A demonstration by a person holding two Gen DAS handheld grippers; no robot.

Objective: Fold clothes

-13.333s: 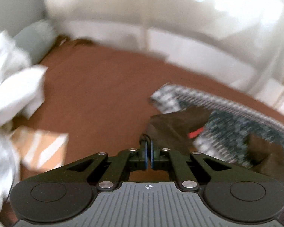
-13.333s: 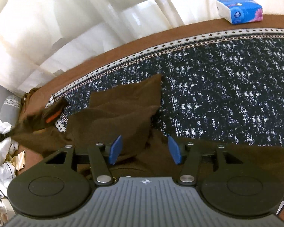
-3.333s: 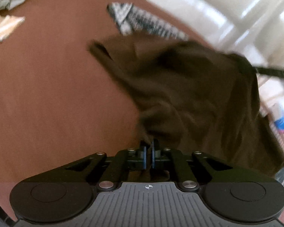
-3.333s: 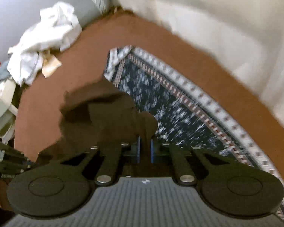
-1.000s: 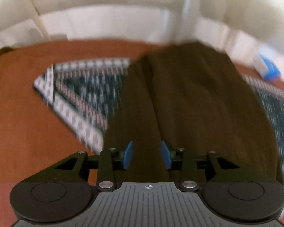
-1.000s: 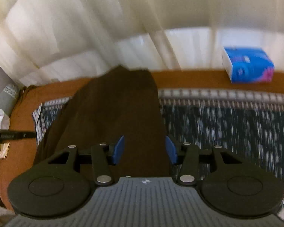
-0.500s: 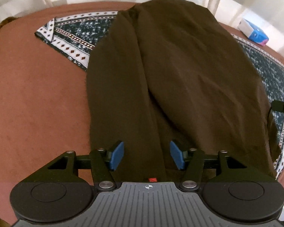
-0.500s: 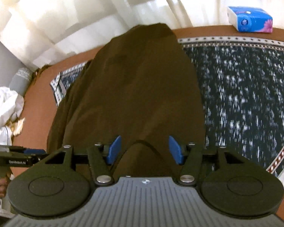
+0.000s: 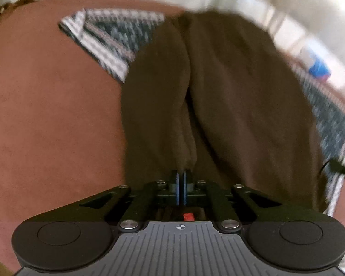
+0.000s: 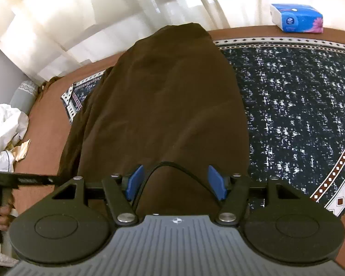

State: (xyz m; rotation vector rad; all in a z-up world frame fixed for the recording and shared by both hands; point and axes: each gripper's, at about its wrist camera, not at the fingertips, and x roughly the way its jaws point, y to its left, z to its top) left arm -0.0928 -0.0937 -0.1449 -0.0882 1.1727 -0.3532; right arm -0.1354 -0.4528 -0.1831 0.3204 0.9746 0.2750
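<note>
The brown garment lies lengthwise on the patterned cloth spread over the brown bed, near end under both claws. The left claw is clenched on a fabric ridge at that near end. The right claw has just been opening and stands released, a black cord loop and fabric between its pads, untouched. Judged step: gripping the near edge to fold it. Next, the right claw must pinch its side, then both lift together. No containers show.
</note>
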